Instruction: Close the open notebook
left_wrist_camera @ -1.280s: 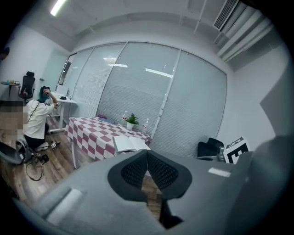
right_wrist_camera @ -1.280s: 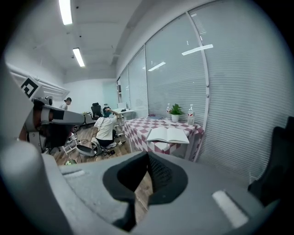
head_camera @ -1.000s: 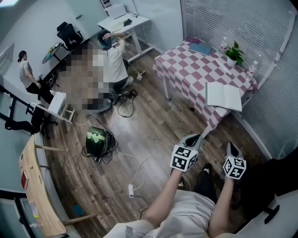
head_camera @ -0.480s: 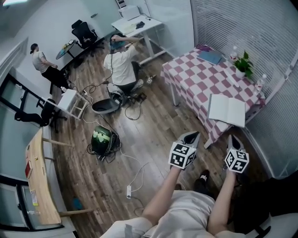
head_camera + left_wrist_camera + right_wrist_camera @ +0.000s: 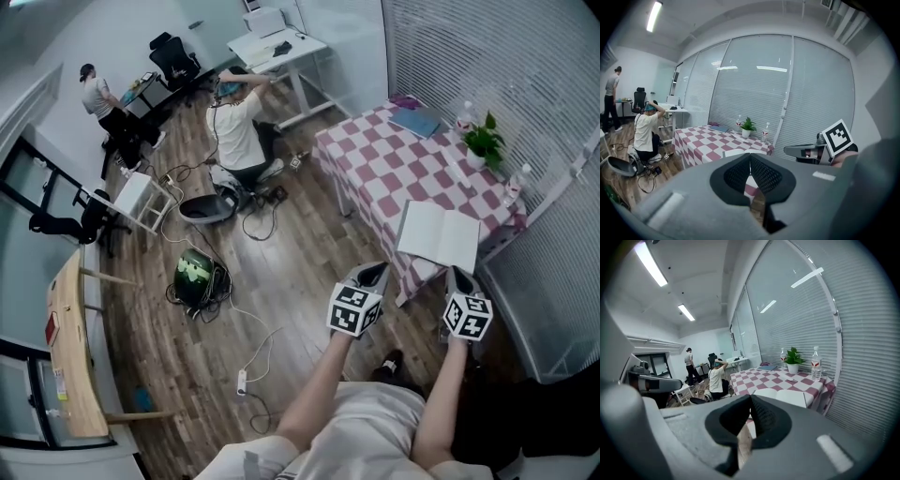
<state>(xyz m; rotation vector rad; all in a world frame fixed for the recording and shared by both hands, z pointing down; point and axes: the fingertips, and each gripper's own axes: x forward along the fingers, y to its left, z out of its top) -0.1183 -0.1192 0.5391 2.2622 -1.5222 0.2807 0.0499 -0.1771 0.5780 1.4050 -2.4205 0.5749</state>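
The open notebook (image 5: 438,236) lies flat, white pages up, at the near corner of the table (image 5: 375,159) with its pink-and-white checked cloth. My left gripper (image 5: 372,272) is held over the floor just short of the table's near edge, jaws shut and empty. My right gripper (image 5: 457,275) hovers beside it, just before the notebook's near edge, also shut and empty. In the left gripper view the notebook (image 5: 733,152) shows just past the closed left gripper (image 5: 750,154). In the right gripper view the notebook (image 5: 789,397) lies beyond the closed right gripper (image 5: 750,396).
A potted plant (image 5: 485,141), a water bottle (image 5: 466,114) and a blue book (image 5: 419,121) stand at the table's far side by the blinds. A person (image 5: 234,127) sits on the floor to the left. Cables, a green-black device (image 5: 194,274) and a power strip (image 5: 242,382) lie on the wood floor.
Both grippers have moved forward toward the table, and the notebook now lies just ahead of their tips. Their jaws stay shut.
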